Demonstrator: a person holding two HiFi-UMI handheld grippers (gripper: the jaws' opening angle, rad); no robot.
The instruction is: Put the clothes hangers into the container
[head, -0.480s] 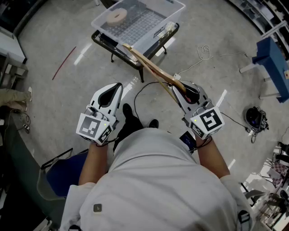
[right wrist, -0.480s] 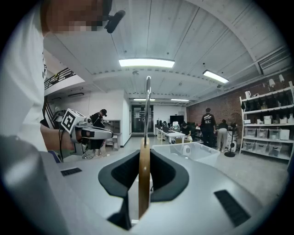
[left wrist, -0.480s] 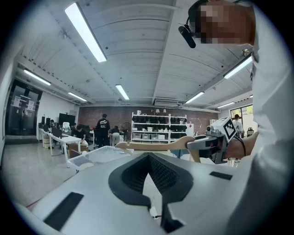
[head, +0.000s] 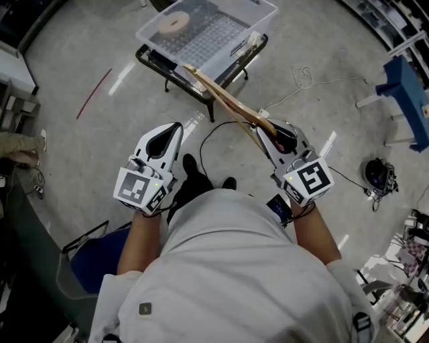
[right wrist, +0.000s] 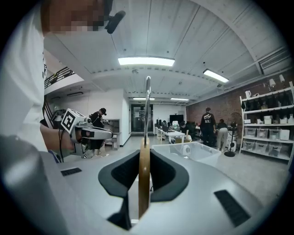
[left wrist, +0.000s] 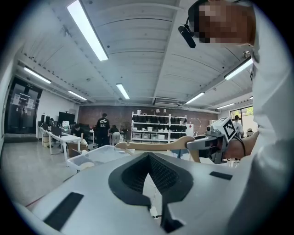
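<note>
My right gripper (head: 266, 128) is shut on one end of a wooden clothes hanger (head: 224, 97), which slants up and left toward the clear plastic container (head: 263, 15). In the right gripper view the hanger (right wrist: 144, 179) stands edge-on between the pads, its metal hook (right wrist: 147, 105) pointing up, with the container (right wrist: 202, 153) ahead on the right. My left gripper (head: 175, 127) is held level beside the right one, shut and empty. In the left gripper view the hanger (left wrist: 156, 145) crosses above that gripper's closed tips (left wrist: 149, 158). A roll of tape (head: 173, 23) lies in the container.
The container rests on a low black stand (head: 167, 70). A white cable (head: 305, 80) and a black cable (head: 214, 130) trail on the floor. A blue bench (head: 405, 94) is at the right and a blue bin (head: 94, 258) at the lower left. Behind are people (left wrist: 102, 131) and shelves (left wrist: 158, 128).
</note>
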